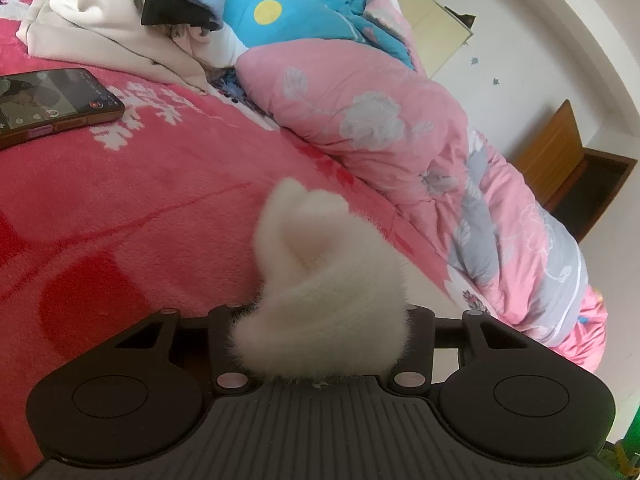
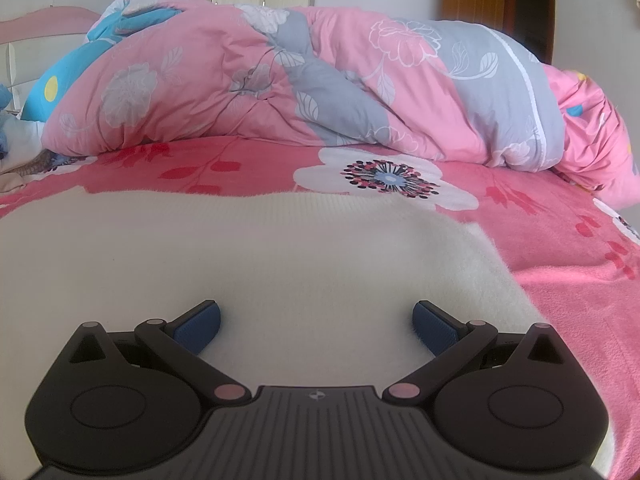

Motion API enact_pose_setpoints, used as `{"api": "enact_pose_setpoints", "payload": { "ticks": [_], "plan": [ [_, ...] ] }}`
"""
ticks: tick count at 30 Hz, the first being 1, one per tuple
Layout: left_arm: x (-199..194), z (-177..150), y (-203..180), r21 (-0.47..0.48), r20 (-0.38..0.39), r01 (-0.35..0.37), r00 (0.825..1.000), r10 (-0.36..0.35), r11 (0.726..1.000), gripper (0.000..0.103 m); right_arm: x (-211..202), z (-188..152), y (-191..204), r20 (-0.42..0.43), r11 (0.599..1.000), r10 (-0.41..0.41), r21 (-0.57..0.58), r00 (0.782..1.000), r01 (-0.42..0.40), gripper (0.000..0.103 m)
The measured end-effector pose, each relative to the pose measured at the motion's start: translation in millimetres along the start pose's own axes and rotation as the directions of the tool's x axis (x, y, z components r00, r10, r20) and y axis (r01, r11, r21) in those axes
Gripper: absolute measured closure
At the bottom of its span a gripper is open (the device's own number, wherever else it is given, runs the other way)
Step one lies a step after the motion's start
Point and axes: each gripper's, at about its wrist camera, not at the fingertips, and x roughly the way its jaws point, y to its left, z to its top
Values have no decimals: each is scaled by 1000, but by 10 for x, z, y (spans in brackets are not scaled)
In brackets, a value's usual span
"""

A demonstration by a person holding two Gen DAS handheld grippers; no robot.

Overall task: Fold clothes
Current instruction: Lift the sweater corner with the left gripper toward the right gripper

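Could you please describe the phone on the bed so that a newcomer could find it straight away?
Start from the pink floral quilt bunched along the bed, then look across the red fleece blanket toward the pile of clothes. The phone lies flat just before that pile, the only dark, hard, glossy thing there, its screen lit.

There was one fluffy white sweater [image 2: 248, 264], one phone [image 1: 52, 100], one pink floral quilt [image 2: 304, 92], one heap of clothes [image 1: 120, 12] and two grippers.
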Motion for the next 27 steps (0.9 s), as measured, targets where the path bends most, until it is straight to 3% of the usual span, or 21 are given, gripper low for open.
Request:
{"api": "enact_pose_setpoints", "payload": {
  "ticks": [27],
  "plan": [
    [-14,-17,-3,9,6,-4,1000,4,1000,60,-1,-3,7,4,1000,-3,-1,1000,3,0]
  ]
}}
